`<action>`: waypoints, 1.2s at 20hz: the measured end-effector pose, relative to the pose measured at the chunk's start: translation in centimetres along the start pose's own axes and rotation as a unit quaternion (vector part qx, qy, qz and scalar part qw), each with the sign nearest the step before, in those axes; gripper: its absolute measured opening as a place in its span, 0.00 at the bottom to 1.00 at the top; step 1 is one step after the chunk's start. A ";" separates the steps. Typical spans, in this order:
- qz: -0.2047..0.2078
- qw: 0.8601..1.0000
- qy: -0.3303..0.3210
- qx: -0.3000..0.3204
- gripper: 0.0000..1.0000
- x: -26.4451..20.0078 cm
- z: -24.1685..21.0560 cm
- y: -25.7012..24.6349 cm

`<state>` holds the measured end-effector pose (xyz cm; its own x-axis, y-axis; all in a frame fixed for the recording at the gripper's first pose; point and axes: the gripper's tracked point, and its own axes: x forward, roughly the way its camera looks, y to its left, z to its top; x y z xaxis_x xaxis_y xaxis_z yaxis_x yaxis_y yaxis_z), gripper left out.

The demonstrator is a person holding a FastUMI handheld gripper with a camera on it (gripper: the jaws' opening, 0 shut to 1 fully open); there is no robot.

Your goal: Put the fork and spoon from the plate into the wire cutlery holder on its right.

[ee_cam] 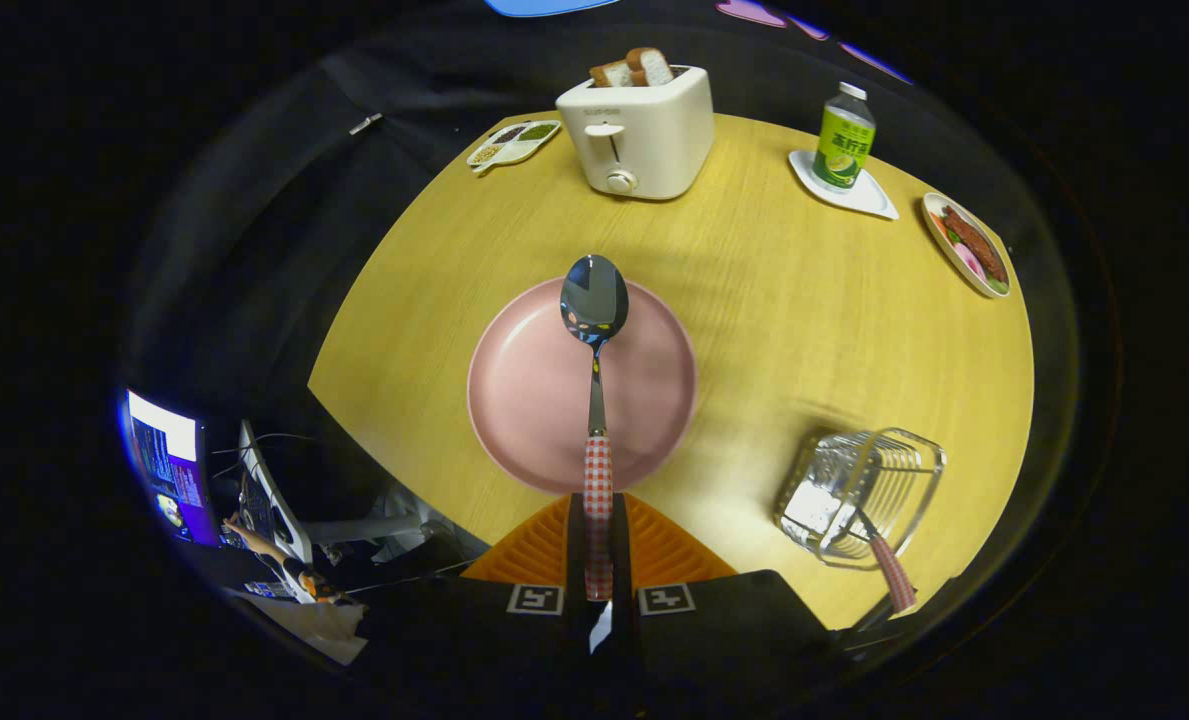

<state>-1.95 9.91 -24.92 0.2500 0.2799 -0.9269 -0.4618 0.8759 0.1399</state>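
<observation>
My gripper [598,545] is shut on the red-and-white checked handle of a metal spoon [594,300]. The spoon points straight ahead, its bowl held up over the far part of a pink plate [524,400] that lies bare on the wooden table. To the right of the plate and of my fingers stands the wire cutlery holder [859,495]. A utensil with the same checked handle [894,572] leans in the holder, handle sticking out toward me; its head is hidden among the wires.
A white toaster [639,130] with bread slices stands beyond the plate. A divided snack dish [514,143] lies to its left. A green bottle [843,138] on a white coaster and a plate of food [966,245] sit at the far right. Monitors [169,465] are below the table's left edge.
</observation>
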 end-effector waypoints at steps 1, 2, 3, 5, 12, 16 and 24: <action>-0.002 1.000 0.012 0.001 0.12 -1.5 -0.8 -1.4; -0.009 1.000 0.025 0.000 0.12 -3.0 -1.6 -2.9; -0.016 0.999 0.037 0.000 0.12 -4.4 -2.3 -4.6; -0.028 0.997 0.066 0.006 0.12 -6.6 -3.7 -7.3; -0.043 0.979 0.198 -0.011 0.12 -10.5 -7.6 -13.4; -0.033 0.961 0.273 -0.031 0.12 -10.3 -8.9 -14.4; -0.032 0.936 0.348 -0.031 0.12 -9.3 -7.3 -16.4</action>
<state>-2.92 -9.98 -21.13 -0.3274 -0.1152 -0.9378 -0.5186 0.8516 0.0765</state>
